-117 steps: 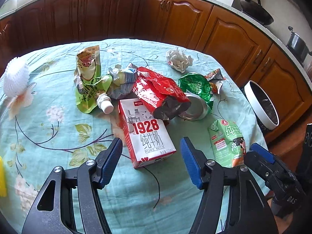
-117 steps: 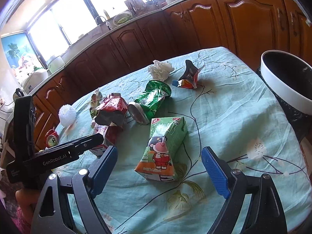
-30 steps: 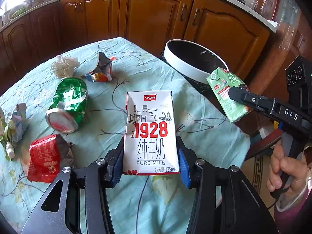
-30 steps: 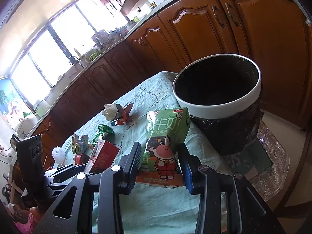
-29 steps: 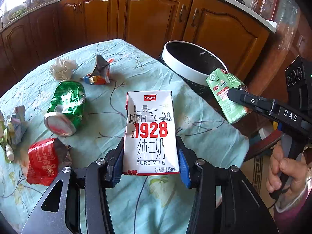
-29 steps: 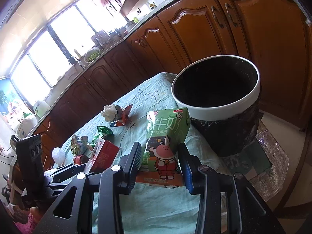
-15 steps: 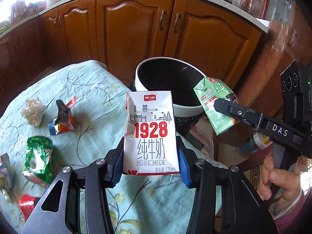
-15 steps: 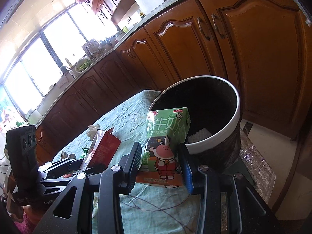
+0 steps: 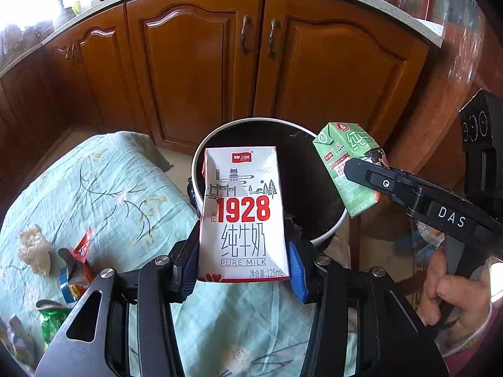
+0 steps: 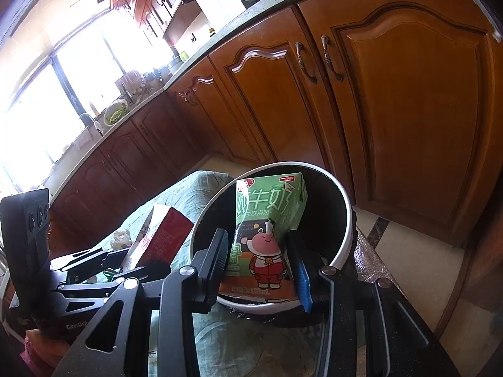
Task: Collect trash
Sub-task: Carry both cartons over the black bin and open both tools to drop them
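My left gripper (image 9: 242,264) is shut on a white "1928" milk carton (image 9: 243,213) and holds it upright over the near rim of a white-rimmed black trash bin (image 9: 327,235). My right gripper (image 10: 262,270) is shut on a green milk carton (image 10: 267,229) and holds it above the bin's mouth (image 10: 342,235). The green carton (image 9: 345,163) and the right gripper also show in the left wrist view, at the bin's right side. The 1928 carton's red side (image 10: 160,235) shows in the right wrist view, left of the bin.
The table with a teal floral cloth (image 9: 119,188) lies left of the bin. On it are a crumpled tissue (image 9: 34,248), a red-blue wrapper (image 9: 78,260) and a green bag (image 9: 52,317). Wooden cabinets (image 9: 251,62) stand close behind the bin.
Both grippers have carried their cartons from the table toward the bin. The bin now sits directly beneath and behind both cartons, and the table trash has slid to the left.
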### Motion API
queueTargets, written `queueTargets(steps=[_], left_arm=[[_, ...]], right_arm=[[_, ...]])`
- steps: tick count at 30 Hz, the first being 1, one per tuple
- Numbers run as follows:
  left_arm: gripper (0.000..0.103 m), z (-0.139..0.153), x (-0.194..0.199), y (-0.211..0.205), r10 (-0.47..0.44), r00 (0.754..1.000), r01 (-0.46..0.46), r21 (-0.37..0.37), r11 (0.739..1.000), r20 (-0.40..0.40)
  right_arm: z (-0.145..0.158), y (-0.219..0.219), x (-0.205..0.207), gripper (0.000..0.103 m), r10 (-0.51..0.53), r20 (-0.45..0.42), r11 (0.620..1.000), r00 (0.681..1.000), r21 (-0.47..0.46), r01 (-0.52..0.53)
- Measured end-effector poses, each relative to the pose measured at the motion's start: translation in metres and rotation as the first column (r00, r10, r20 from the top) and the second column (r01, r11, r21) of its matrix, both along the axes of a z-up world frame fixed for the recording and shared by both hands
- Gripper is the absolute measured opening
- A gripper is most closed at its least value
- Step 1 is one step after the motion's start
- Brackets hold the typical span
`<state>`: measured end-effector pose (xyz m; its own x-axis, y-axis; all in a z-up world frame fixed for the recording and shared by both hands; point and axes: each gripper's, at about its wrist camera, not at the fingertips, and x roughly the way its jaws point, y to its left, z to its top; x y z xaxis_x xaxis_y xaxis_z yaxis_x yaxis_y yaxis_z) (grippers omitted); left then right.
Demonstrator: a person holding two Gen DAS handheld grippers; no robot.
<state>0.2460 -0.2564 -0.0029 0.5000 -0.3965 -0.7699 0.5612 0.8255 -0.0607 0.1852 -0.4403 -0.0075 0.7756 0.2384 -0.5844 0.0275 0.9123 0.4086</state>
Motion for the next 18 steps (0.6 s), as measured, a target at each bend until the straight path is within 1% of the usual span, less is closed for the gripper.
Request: queueTargets(steps=[11, 18], left_arm=[[0.046, -0.013, 0.032, -0.027, -0.003, 0.999, 0.005, 0.028, 1.0, -0.044], [0.046, -0.022, 0.041, -0.036, 0.001, 0.998, 0.002, 0.052, 0.999, -0.062]], right_arm=[[-0.011, -0.008, 0.023, 0.04, 0.005, -0.044, 1.0, 0.999, -0.022, -0.005], [-0.018, -0.013, 0.03, 0.04, -0.004, -0.067, 1.0, 0.998, -0.025, 0.002]])
